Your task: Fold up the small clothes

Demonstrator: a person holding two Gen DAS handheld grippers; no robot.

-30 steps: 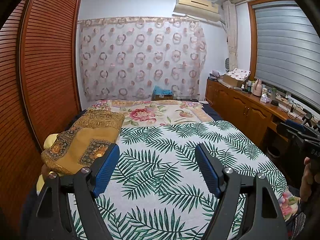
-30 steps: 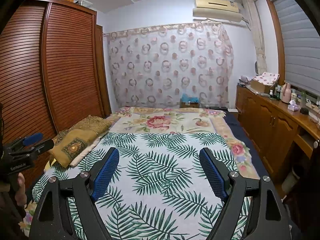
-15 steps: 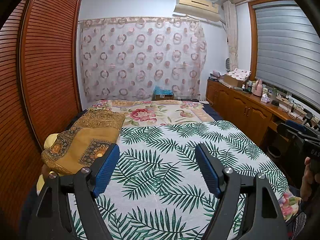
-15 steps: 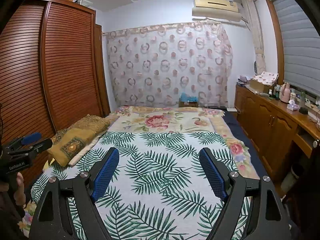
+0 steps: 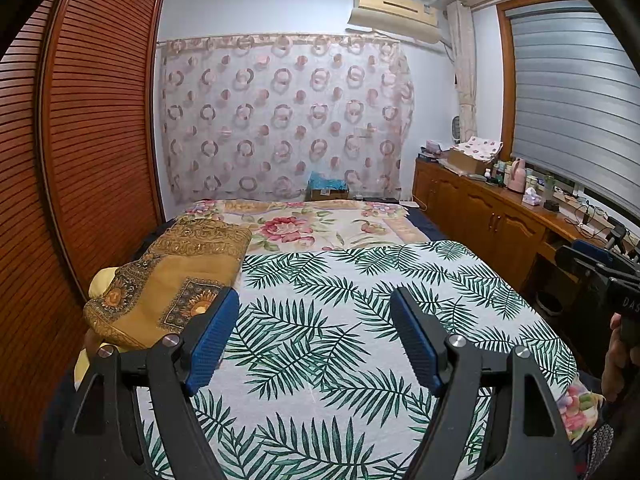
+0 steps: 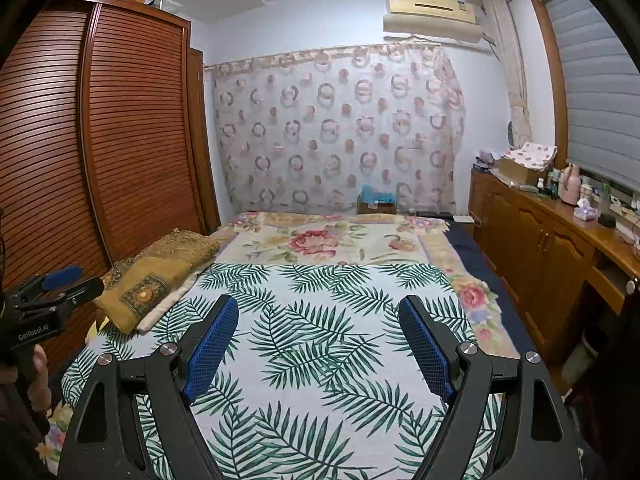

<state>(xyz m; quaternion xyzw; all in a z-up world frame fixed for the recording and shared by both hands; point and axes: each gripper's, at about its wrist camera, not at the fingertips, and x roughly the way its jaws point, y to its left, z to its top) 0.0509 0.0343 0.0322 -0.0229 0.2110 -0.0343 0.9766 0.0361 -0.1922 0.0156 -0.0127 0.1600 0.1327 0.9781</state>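
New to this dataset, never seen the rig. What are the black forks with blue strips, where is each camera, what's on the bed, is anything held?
There is no robot: a person holds a two-finger gripper in each hand, each carrying a fisheye camera that looks forward along its fingers. One picture comes from the left gripper, the other from the right gripper. The blue strips are the pads of the jaws. Both jaws stand open with nothing between them. Below lies a bed with a palm-leaf sheet, a floral blanket behind it and a folded golden cloth at its left edge. No small garment is visible yet.
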